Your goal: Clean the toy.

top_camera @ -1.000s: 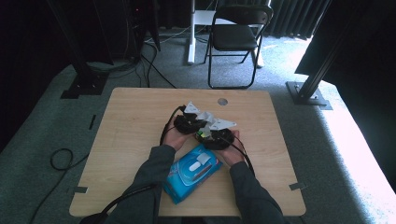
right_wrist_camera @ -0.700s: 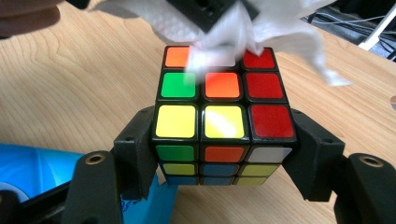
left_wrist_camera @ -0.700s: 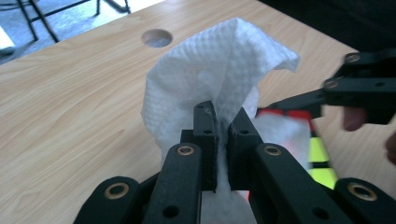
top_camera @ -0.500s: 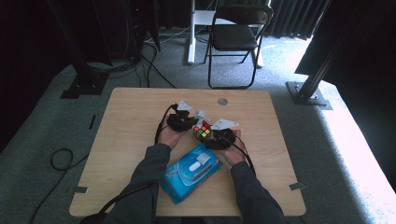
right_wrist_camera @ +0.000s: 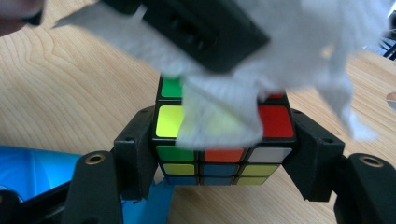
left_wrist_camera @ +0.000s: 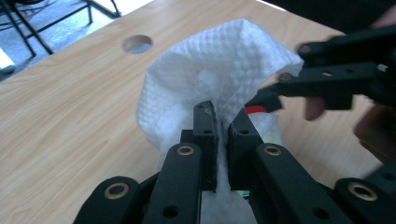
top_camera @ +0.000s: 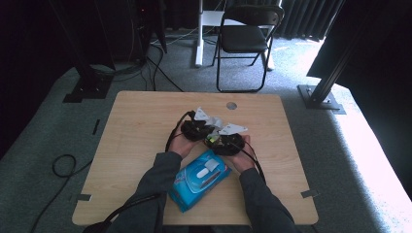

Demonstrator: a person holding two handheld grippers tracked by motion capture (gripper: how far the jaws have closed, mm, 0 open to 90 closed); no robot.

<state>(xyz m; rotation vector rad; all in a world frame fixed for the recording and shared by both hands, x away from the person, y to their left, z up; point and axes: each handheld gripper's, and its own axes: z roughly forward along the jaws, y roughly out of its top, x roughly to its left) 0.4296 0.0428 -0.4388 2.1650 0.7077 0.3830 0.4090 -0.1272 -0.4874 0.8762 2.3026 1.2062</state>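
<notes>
A pale wooden counter (top_camera: 141,141) with rounded corners stands on grey carpet (top_camera: 43,141), a round hole (top_camera: 231,105) near its far edge. Behind it sits a black folding chair (top_camera: 243,39), beside a white post (top_camera: 199,34). Black cables (top_camera: 63,165) loop over the floor at the left. Dark curtains (top_camera: 301,17) hang at the back, and bright daylight (top_camera: 359,145) falls across the carpet at the right, past a black metal stand (top_camera: 323,94).

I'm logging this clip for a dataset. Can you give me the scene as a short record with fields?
setting: wooden table, folding chair behind it
left tool: shut on white wipe
right tool: shut on puzzle cube
contact: wipe draped over the cube's top
other item: blue wipes pack on the table near the person
</notes>
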